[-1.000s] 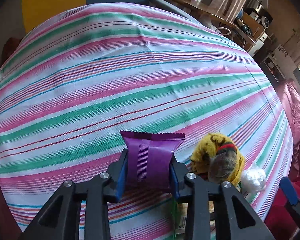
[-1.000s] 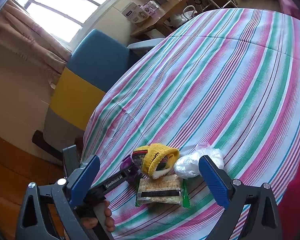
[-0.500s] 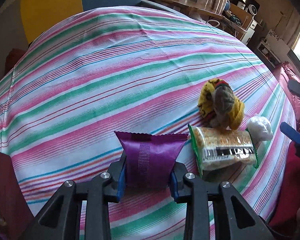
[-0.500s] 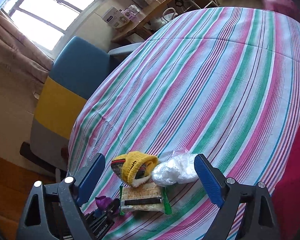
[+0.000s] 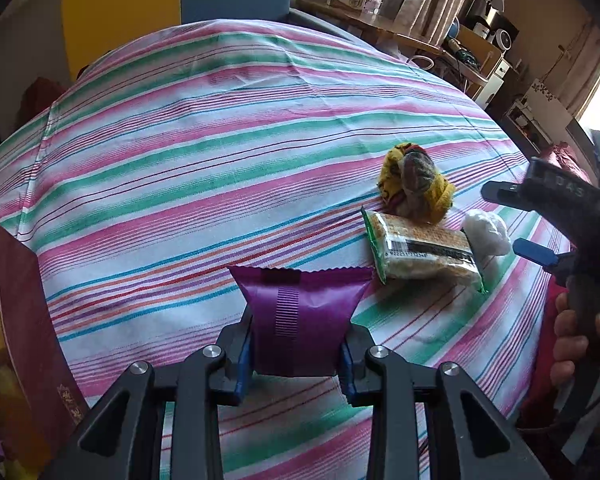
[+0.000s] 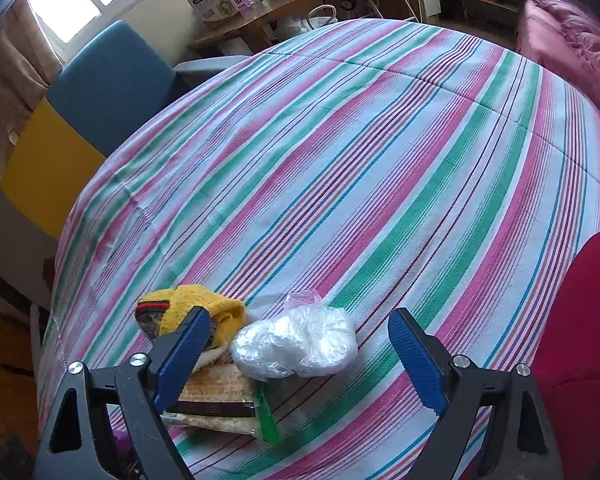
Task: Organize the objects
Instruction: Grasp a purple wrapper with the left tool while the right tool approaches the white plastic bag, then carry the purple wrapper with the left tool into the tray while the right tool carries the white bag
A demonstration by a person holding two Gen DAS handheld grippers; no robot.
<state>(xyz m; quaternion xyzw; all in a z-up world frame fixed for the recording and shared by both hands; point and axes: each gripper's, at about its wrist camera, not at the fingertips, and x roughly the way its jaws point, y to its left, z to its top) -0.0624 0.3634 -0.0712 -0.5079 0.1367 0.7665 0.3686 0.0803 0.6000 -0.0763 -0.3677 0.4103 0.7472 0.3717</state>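
My left gripper point(image 5: 296, 364) is shut on a purple snack packet point(image 5: 300, 312), held above the striped tablecloth point(image 5: 220, 152) near its front edge. To its right lie a green-edged cracker packet point(image 5: 424, 250), a yellow knit bundle point(image 5: 416, 184) and a white plastic bag point(image 5: 486, 232). My right gripper point(image 6: 300, 356) is open, low over the white plastic bag point(image 6: 296, 342), its jaws on either side of it. The cracker packet point(image 6: 216, 396) and yellow bundle point(image 6: 196, 304) lie by its left finger. The right gripper also shows in the left wrist view point(image 5: 540, 256).
A dark red box point(image 5: 32, 328) stands at the table's left front edge. A blue and yellow chair point(image 6: 88, 116) is behind the table. A wooden desk point(image 6: 260, 12) with boxes stands further back. A pink bed point(image 6: 572, 40) is at the right.
My left gripper has drawn back toward the front edge with the purple packet. My right gripper has moved in lower over the white bag.
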